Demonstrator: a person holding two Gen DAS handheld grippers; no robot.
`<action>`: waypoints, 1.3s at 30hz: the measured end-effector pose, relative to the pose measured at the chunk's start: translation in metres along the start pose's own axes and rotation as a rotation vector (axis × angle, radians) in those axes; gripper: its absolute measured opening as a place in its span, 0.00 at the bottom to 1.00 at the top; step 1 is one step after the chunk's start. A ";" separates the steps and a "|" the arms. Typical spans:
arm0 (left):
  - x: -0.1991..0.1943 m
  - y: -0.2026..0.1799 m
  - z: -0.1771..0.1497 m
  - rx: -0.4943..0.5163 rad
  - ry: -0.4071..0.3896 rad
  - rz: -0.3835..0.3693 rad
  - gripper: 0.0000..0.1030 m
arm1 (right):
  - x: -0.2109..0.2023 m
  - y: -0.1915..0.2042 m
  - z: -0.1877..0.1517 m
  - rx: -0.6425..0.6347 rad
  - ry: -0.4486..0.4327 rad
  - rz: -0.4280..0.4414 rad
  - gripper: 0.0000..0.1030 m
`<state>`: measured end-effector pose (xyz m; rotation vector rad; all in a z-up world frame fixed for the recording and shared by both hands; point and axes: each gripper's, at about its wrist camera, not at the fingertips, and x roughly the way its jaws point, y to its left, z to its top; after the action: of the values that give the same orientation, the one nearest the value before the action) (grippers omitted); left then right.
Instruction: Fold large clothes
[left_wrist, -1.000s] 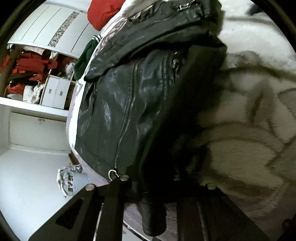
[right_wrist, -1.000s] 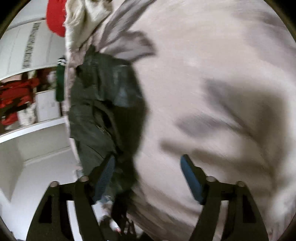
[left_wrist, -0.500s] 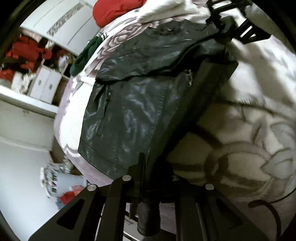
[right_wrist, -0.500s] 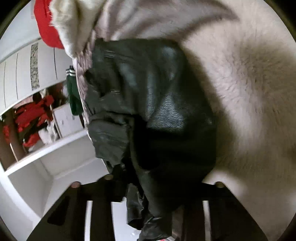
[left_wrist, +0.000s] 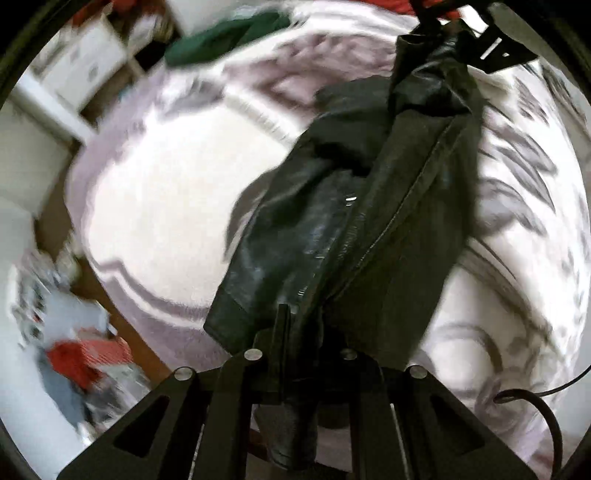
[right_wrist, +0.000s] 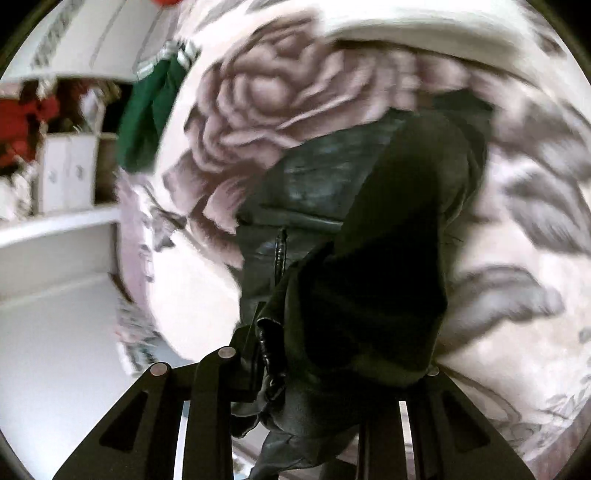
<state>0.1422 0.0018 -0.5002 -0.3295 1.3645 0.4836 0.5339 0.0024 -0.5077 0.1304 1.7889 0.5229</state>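
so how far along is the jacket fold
Done: both ends are gripped, the left gripper and right gripper each shut on the black leather jacket. In hand: it hangs lifted between them above the floral blanket. Left: no neat fold shows yet; it must be laid down and folded.

Both wrist cameras look steeply down from close above the rose-patterned blanket (right_wrist: 258, 96), sharing the black leather jacket (left_wrist: 332, 229) and the green garment (right_wrist: 147, 110).
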 end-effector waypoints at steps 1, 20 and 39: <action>0.020 0.019 0.007 -0.040 0.033 -0.039 0.09 | 0.021 0.016 0.010 -0.005 0.020 -0.046 0.27; 0.082 0.176 -0.006 -0.275 0.183 -0.247 0.77 | 0.052 0.014 -0.001 0.156 0.084 0.313 0.68; 0.146 0.181 0.007 -0.131 0.085 -0.023 1.00 | 0.083 0.024 -0.039 -0.311 0.154 -0.249 0.37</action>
<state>0.0746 0.1811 -0.6325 -0.4769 1.4127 0.5461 0.4690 0.0422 -0.5645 -0.3526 1.8161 0.6360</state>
